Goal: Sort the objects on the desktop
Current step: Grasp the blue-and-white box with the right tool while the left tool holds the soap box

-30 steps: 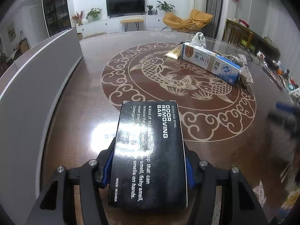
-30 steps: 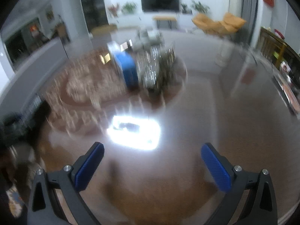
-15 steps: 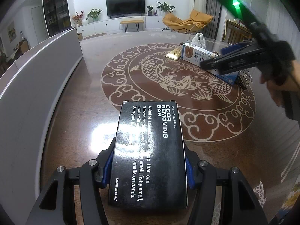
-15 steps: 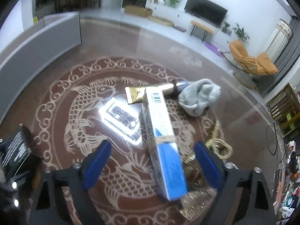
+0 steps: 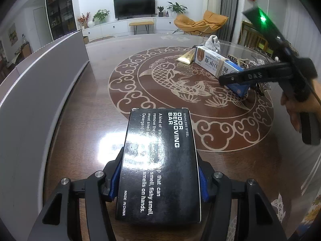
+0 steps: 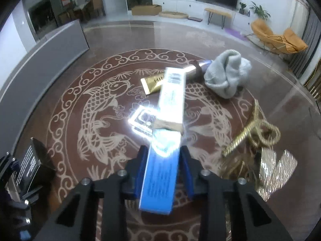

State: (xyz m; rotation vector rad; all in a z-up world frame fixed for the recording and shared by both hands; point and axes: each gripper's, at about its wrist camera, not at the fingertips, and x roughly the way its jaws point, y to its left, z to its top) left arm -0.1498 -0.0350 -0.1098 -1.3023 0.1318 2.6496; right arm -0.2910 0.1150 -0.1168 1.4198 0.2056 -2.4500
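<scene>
Moved: right claw (image 6: pixel 163 170) swings in from bare table (image 6: pixel 120 46) to straddle the blue carton (image 6: pixel 160 176), jaws closing on its near end.
Left claw (image 5: pixel 158 177): unmoved, pinching the black box (image 5: pixel 159 160).
Meaning: carton, amid the clutter, looks next to sort.

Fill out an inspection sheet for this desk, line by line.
Surface: glossy brown table, koi pattern, lamp glare.
Job's things: black odor-bar box; long blue-and-white carton.
Clutter: gold tube, grey cloth, gold chain.
Grippers: left gripper clamps the box; right gripper closing, carton between its jaws.
Cables: nothing seen.
Surroundings: TV, orange chair.
</scene>
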